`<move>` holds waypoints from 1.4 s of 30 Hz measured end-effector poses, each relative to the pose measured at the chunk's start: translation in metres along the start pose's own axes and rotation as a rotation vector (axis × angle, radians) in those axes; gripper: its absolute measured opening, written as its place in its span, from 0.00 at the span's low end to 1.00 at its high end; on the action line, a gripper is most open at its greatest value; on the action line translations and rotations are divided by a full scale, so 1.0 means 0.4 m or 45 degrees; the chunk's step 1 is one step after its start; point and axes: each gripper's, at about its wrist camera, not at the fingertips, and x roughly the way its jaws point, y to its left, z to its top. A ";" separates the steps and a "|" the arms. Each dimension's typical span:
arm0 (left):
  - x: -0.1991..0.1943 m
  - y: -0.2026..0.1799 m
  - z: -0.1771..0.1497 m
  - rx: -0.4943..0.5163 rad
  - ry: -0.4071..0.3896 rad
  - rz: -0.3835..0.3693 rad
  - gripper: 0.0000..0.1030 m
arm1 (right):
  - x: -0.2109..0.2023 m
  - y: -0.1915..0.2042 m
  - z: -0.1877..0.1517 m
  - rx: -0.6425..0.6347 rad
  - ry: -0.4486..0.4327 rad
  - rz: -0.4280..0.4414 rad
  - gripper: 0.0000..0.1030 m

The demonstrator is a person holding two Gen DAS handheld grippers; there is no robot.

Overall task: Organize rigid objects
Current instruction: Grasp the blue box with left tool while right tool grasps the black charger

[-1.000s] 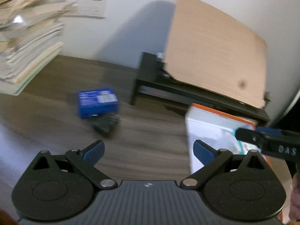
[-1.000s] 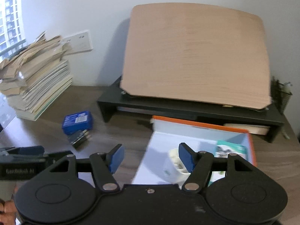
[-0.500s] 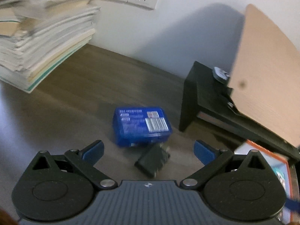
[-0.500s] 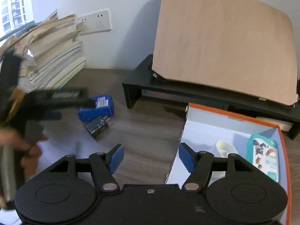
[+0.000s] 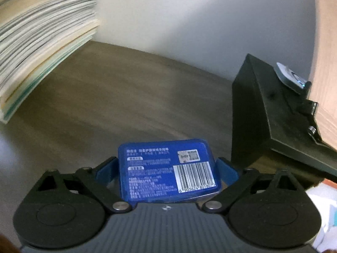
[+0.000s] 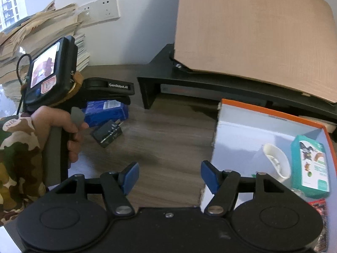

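Observation:
A blue plastic box with a barcode label lies flat on the desk between the fingers of my left gripper. The jaws are wide open, with a blue pad at each side of the box. The right wrist view shows the same blue box under the left gripper, with a small black plug adapter just in front of it. My right gripper is open and empty above the desk, beside an orange-rimmed white box that holds a white cup and a green packet.
A black monitor stand with a tilted wooden board runs along the back wall. A tall stack of papers stands at the left. The black stand's end is close to the right of the blue box.
My left gripper has moved forward and down, so the blue box now sits between its open fingers. The right gripper has shifted slightly and stays open.

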 end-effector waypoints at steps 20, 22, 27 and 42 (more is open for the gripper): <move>-0.255 0.294 -0.079 -0.018 -0.096 -0.010 0.95 | 0.274 0.234 0.086 -0.209 0.035 0.122 0.78; -0.223 0.288 -0.057 -0.032 -0.085 -0.019 0.95 | 0.277 0.238 0.091 -0.215 0.013 0.113 0.67; -0.214 0.291 -0.059 -0.001 -0.084 -0.044 0.95 | 0.257 0.248 0.080 -0.204 -0.005 0.062 0.66; -0.292 0.166 -0.126 0.165 -0.114 -0.269 0.95 | -0.011 0.161 0.026 -0.045 -0.142 -0.120 0.66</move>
